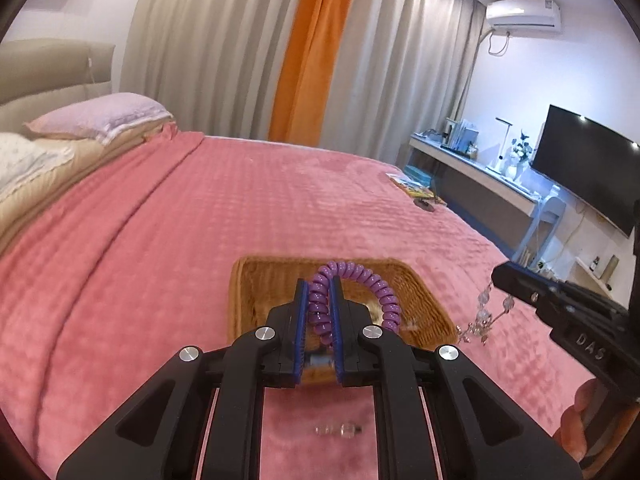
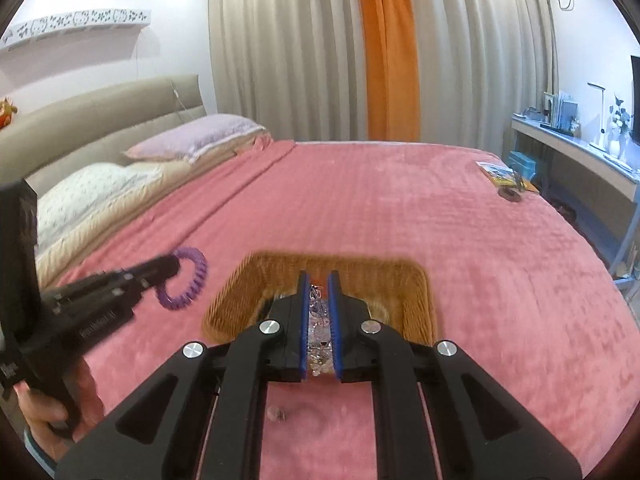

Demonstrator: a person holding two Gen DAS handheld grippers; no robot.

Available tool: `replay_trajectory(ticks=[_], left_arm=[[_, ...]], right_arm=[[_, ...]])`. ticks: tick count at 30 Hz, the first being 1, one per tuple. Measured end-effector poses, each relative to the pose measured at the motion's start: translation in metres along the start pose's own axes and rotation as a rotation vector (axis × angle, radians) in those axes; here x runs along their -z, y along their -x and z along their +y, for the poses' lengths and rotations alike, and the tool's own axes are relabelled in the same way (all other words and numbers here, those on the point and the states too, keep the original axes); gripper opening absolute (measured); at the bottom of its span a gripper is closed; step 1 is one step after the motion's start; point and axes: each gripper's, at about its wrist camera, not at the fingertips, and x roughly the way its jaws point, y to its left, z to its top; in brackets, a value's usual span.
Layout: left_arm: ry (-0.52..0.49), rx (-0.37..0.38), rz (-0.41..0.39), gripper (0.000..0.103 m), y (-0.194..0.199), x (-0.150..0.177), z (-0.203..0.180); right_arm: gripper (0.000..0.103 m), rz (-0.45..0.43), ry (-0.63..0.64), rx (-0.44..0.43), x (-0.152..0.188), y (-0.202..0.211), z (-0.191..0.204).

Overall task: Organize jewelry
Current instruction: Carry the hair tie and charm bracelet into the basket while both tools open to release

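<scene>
- The bed (image 1: 240,208) fills most of what I see, spread with a pink quilted blanket; pillows lie at its head on the left, grey and orange curtains hang behind it.
- A woven wicker tray (image 1: 416,292) sits on the blanket straight ahead of both my grippers, with its near edge hidden behind their fingers.
- My left gripper (image 1: 320,312) is clamped tight on a purple spiral coil bracelet (image 1: 384,288); one side of the coil is squeezed between the blue pads, and the free loop arcs up and to the right, held in the air in front of the tray.
- My right gripper (image 2: 320,312) is pinched nearly closed on a clear crystal bead chain (image 2: 320,328), which fills the narrow gap between its pads; from the left camera the chain dangles below the fingertips, off the tray's right side.
- A small clear bead piece (image 1: 340,429) lies on the blanket on the near side of the tray, beneath my left gripper.
</scene>
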Motion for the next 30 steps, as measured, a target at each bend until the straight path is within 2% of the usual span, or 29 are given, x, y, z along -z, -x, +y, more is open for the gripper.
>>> replay_trajectory(ticks=[7,13,19,24,26,28,30], left_arm=[[0.011,-0.015,0.048,0.009,-0.07,-0.011,0.0],[0.032,-0.019,0.102,0.009,-0.117,0.005,0.009],[0.03,-0.019,0.143,0.009,-0.141,0.019,0.01],[0.016,-0.022,0.162,0.01,-0.147,0.023,0.01],[0.017,-0.006,0.166,0.014,-0.145,0.023,0.01],[0.024,0.002,0.16,0.037,-0.14,0.023,0.011],[0.026,-0.005,0.136,0.037,-0.129,0.022,0.012]], right_arm=[[0.007,0.04,-0.041,-0.019,-0.02,-0.065,-0.022],[0.007,0.12,-0.063,-0.009,-0.004,-0.12,-0.035],[0.008,0.196,-0.101,-0.019,0.017,-0.156,-0.051],[0.008,0.228,-0.138,-0.033,0.032,-0.166,-0.06],[0.009,0.241,-0.15,-0.046,0.036,-0.167,-0.063],[0.016,0.253,-0.172,-0.052,0.037,-0.166,-0.067],[0.031,0.248,-0.184,-0.051,0.037,-0.161,-0.07]])
